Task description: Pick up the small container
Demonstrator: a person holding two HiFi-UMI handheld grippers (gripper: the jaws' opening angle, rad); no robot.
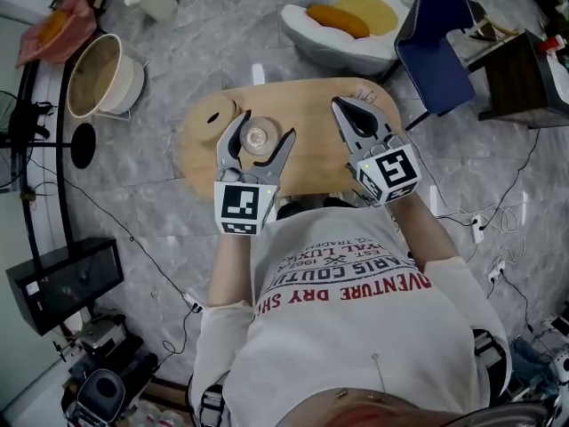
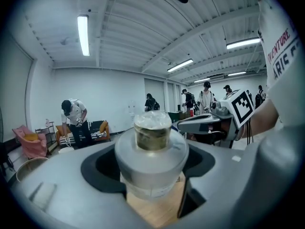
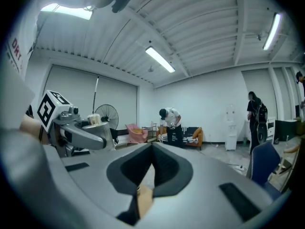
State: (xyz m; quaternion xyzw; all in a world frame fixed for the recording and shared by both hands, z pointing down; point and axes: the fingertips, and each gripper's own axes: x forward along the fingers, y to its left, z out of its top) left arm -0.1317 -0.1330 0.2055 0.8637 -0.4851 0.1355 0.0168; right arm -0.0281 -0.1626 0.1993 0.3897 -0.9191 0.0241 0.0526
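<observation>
The small container (image 1: 259, 137), a clear jar with a pale lid, stands between the jaws of my left gripper (image 1: 265, 128) over the oval wooden table (image 1: 311, 163). In the left gripper view the container (image 2: 151, 147) fills the gap, and both dark pads (image 2: 102, 168) press against its sides, so the left gripper (image 2: 151, 160) is shut on it. Whether its base still touches the wood I cannot tell. My right gripper (image 1: 341, 103) hovers over the table's right part, jaws together and holding nothing. In its own view the right gripper (image 3: 152, 147) has its tips meeting.
A round wooden ring (image 1: 213, 120) lies on the table left of the container. Around the table stand a white seat with orange cushions (image 1: 347, 20), a blue chair (image 1: 434, 47), a pale bucket (image 1: 102, 74) and a black box (image 1: 62, 283). Cables cross the floor.
</observation>
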